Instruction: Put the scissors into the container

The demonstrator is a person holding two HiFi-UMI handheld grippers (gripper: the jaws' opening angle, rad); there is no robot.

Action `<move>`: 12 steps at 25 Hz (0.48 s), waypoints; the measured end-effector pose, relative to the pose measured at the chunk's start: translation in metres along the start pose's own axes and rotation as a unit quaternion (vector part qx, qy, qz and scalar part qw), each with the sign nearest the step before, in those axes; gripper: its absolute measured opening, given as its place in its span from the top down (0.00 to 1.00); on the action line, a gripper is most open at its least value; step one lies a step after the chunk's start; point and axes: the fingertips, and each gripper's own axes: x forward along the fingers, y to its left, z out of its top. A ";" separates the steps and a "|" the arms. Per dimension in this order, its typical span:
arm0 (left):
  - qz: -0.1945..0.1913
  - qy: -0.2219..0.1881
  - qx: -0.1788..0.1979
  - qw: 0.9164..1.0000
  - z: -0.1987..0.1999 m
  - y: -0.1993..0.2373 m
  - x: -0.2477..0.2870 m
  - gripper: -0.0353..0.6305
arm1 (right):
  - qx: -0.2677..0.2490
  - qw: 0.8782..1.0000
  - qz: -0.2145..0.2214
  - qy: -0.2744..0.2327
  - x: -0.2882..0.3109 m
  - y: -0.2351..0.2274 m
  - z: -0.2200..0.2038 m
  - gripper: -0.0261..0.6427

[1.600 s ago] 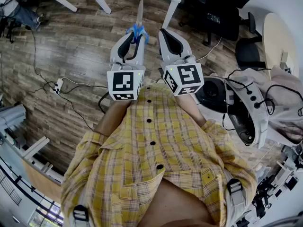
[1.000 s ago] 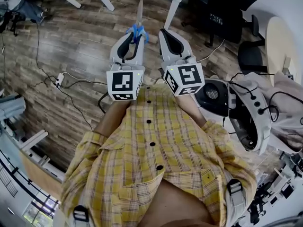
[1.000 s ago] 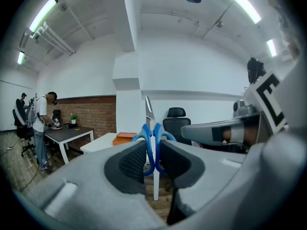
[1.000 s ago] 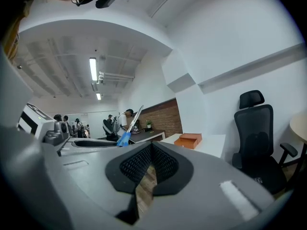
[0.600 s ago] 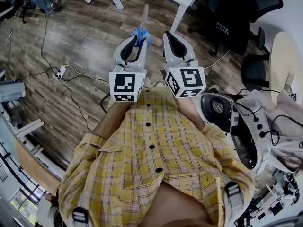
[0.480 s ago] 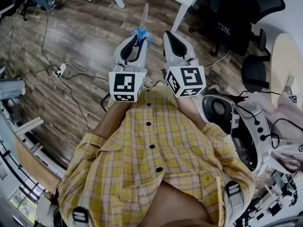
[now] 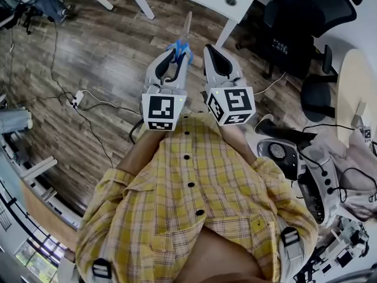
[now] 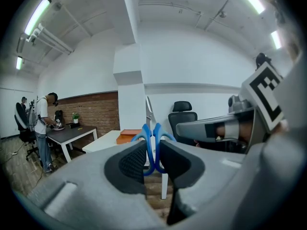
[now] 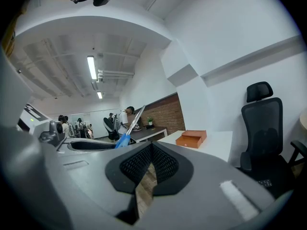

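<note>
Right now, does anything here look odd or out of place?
Mostly the scissors: the left gripper pinches their blue handles in its jaws, so the bare blades stick out ahead over the wooden floor. Loose cables trail across that floor too.

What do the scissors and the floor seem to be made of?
The scissors: the handles look like smooth blue plastic, with even colour and a soft sheen; the blades look like bare metal, silvery and reflective. The floor looks like brown wood planks with visible grain, though it may be laminate.
</note>
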 end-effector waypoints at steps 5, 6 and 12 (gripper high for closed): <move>-0.010 -0.004 0.002 1.000 0.008 0.038 0.034 0.81 | -0.002 1.000 -0.005 0.004 0.050 -0.003 0.005 0.95; -0.013 -0.004 0.001 1.000 0.009 0.046 0.040 0.81 | -0.002 1.000 -0.007 0.006 0.059 -0.003 0.006 0.95; -0.028 0.000 -0.009 1.000 0.013 0.091 0.068 0.81 | -0.004 1.000 -0.027 0.013 0.107 -0.004 0.016 0.95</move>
